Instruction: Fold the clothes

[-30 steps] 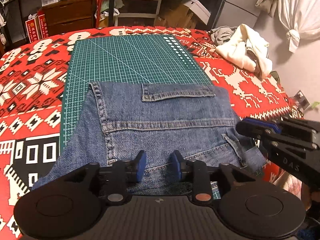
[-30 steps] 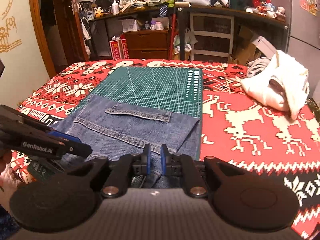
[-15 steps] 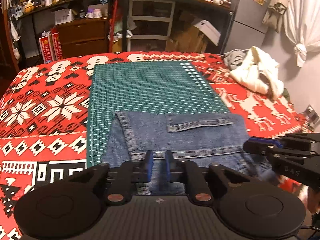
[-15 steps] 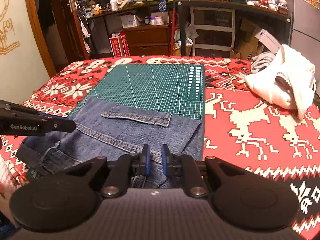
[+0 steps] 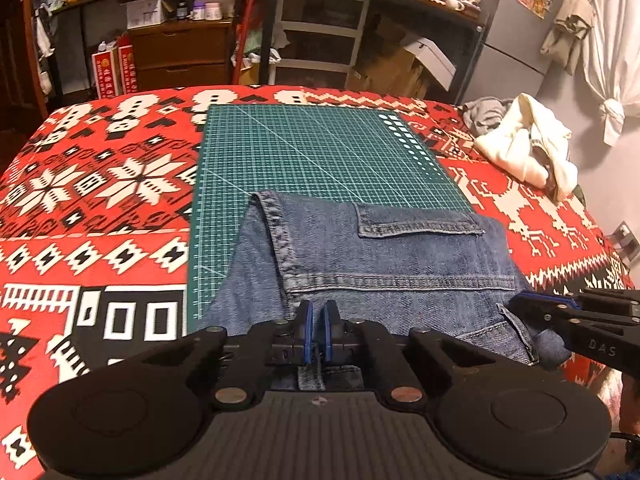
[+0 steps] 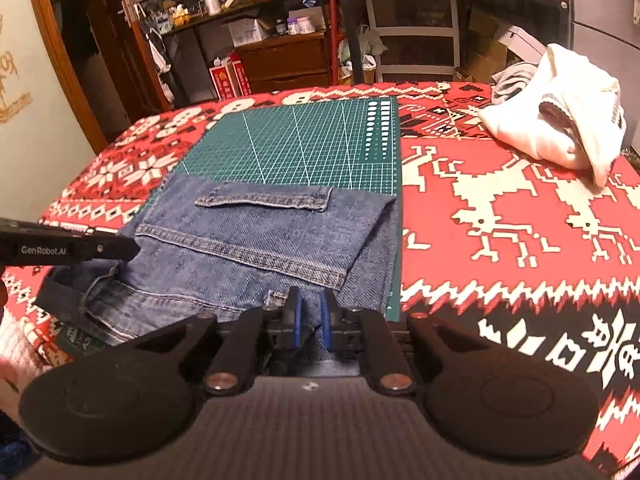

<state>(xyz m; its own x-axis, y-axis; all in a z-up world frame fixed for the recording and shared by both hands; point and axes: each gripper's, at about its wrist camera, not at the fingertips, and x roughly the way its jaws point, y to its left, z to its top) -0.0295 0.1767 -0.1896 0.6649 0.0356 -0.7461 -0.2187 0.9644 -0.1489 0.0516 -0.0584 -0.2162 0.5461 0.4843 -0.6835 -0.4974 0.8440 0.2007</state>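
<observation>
Cluttered shelves at twelve o'clock; on the red patterned surface, both hand-held grippers, left and right, pinch the folded blue denim jeans at its six o'clock edge, jaws narrow; next probably folding toward twelve.

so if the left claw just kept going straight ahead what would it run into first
The left claw is shut on the jeans, so more denim lies directly ahead, then the bare green cutting mat. Nothing else appears in that line, though depth is hard to judge.

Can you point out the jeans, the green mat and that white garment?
Blue denim jeans (image 5: 400,256), left wrist view, on the middle panel.
Green gridded cutting mat (image 5: 320,152), left wrist view, on its bare centre.
Crumpled white garment (image 6: 560,128), right wrist view, on its main bulk.
</observation>
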